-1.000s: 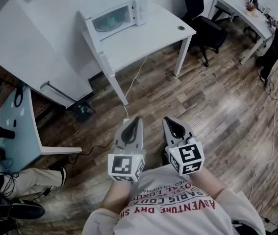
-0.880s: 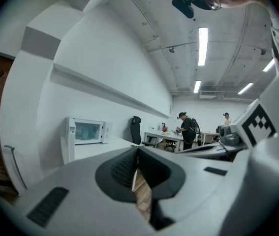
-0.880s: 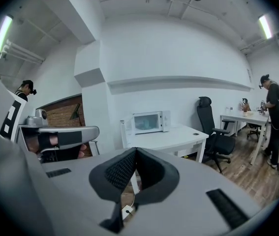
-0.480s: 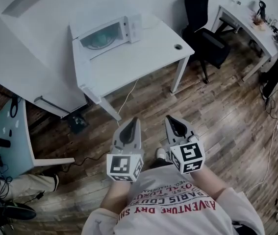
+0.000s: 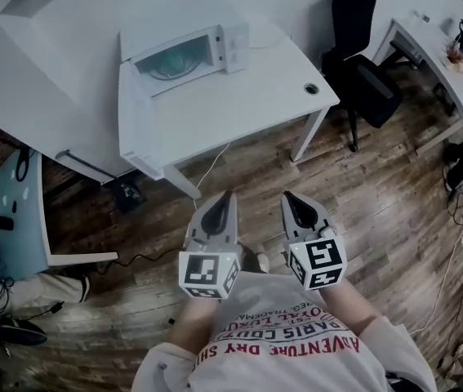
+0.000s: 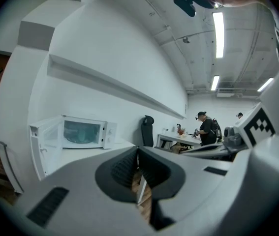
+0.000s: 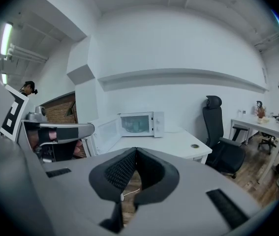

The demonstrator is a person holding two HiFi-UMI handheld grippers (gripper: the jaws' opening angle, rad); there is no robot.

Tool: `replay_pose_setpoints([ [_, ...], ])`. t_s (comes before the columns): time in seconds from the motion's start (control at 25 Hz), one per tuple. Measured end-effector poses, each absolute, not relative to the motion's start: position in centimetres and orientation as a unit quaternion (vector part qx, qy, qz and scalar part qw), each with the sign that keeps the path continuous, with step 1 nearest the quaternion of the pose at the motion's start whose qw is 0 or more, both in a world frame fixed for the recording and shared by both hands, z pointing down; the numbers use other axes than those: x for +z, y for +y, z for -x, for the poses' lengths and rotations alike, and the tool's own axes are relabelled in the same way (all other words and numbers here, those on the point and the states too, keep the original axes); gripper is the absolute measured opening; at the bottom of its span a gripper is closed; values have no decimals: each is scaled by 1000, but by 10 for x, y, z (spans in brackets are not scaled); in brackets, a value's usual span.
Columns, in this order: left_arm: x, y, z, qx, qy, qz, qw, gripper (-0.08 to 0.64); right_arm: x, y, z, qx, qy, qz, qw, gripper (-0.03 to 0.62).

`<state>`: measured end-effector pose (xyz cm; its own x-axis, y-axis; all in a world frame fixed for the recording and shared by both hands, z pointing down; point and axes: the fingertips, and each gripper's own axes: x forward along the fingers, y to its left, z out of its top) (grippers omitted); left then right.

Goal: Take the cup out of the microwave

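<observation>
Both claws are closed tight w/ nothing in them: left gripper (image 5: 228,196) and right gripper (image 5: 289,196) are held side by side at chest level, near the person and well apart from the table (image 5: 239,104).

The microwave (image 5: 189,49) sits at the table's far left corner, its door (image 6: 46,141) swung open to the left. The cup can't be made out from here. The lit cavity (image 7: 132,124) shows only a blurry teal patch, so the cup is prob. in there.

Judgement: a cup should be light and rigid, maybe w/ a smooth, slippery wall, and may hold liquid. Best hold is 1 claw across the side wall or over the rim, kept upright. Handle, if any, can't be told yet. The jaws must open 1st.
</observation>
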<state>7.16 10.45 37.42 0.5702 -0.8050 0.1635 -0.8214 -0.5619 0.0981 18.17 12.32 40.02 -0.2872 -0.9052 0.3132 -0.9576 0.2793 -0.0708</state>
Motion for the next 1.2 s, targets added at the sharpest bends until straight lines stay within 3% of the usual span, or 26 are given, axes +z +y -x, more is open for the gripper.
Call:
replay_pose_setpoints([
  [0.68, 383, -106, -75, 40, -477, -873, 95, 8, 401, -79, -180, 112, -807, -567, 121, 11],
  [1.2, 385, -273, -22, 45, -518, -849, 93, 8, 392, -251, -138, 85, -830, -534, 140, 11],
])
